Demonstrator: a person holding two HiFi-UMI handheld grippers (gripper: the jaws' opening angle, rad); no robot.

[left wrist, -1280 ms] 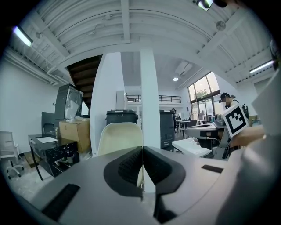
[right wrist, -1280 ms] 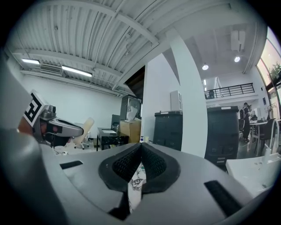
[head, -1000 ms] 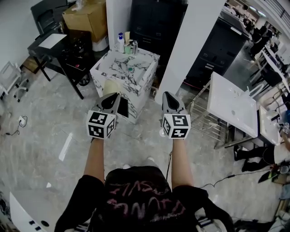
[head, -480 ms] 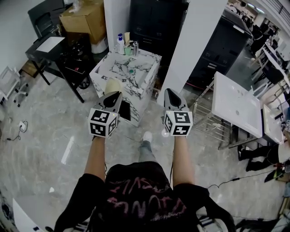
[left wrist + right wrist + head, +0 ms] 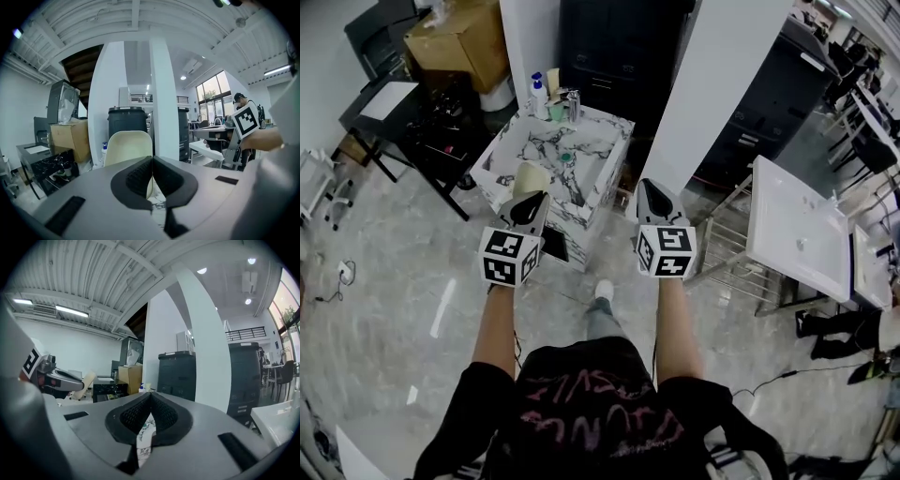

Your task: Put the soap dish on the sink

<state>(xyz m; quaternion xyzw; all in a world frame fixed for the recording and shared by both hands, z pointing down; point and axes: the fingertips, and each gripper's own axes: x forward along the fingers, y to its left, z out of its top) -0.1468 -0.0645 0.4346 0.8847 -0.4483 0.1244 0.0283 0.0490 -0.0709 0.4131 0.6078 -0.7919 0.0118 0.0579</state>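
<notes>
Starting at the left, a cardboard box point(image 5: 459, 42) and a black table point(image 5: 403, 108) stand by the wall. A marble sink point(image 5: 598, 178) is next, with bottles point(image 5: 539, 97) on its back rim. The left gripper point(image 5: 528, 199) is held in front of the sink. Its jaws are clamped on the lower edge of the cream soap dish point(image 5: 530, 178), which stands upright above them. From the head view, the dish overlaps the sink's near left corner. The right gripper point(image 5: 645, 187) is level beside the left, apart from it. Its jaws are pressed together with nothing between them. A white slab point(image 5: 797, 239) on a metal rack lies furthest right.
</notes>
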